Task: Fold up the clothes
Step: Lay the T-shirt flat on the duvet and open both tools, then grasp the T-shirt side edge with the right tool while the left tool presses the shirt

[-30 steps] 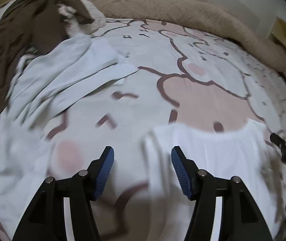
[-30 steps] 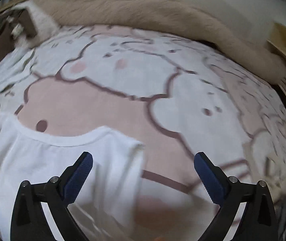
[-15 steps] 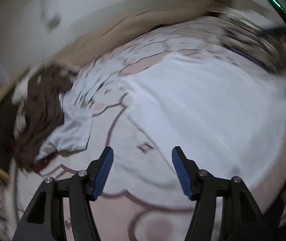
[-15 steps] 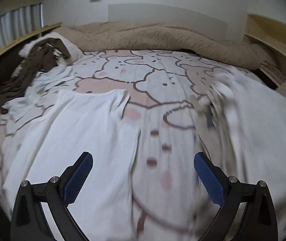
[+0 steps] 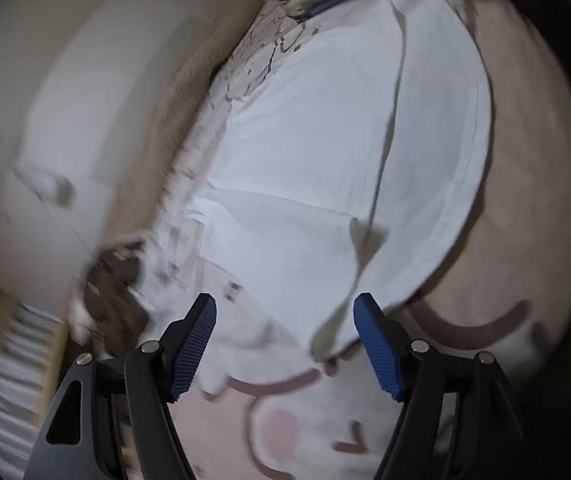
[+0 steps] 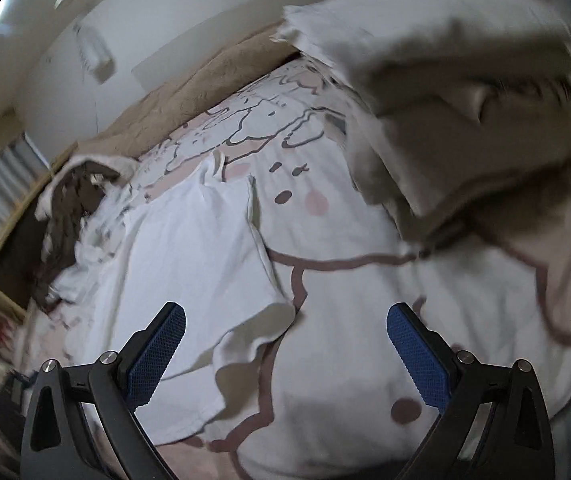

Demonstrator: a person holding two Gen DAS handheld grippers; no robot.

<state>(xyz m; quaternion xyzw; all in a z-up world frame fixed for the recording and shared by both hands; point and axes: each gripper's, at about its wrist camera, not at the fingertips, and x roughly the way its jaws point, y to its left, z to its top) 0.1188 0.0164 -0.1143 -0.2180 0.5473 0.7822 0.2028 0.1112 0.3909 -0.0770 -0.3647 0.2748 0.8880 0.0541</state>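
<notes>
Blur: your left view smears the brown clothes point(image 5: 113, 300).
Left gripper point(image 5: 285, 344): jaws wide apart, empty, over the white shirt point(image 5: 325, 140) lying flat on the cartoon bedsheet point(image 5: 525, 200).
Right gripper point(image 6: 285, 356): jaws spread wide, empty.
Right view only: beige blanket point(image 6: 189, 96), pale cloth heap point(image 6: 465, 92).
Writing: none legible.

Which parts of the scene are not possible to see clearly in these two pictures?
- Left wrist view: the white T-shirt is motion-blurred; its upper end is cut off by the frame, so its neckline cannot be seen.
- Left wrist view: the brown garment is smeared, its shape unreadable.
- Right wrist view: the pale cloth at upper right is blurred; its type is unclear.
- Right wrist view: the shirt's lower hem lies hidden behind the right gripper.
</notes>
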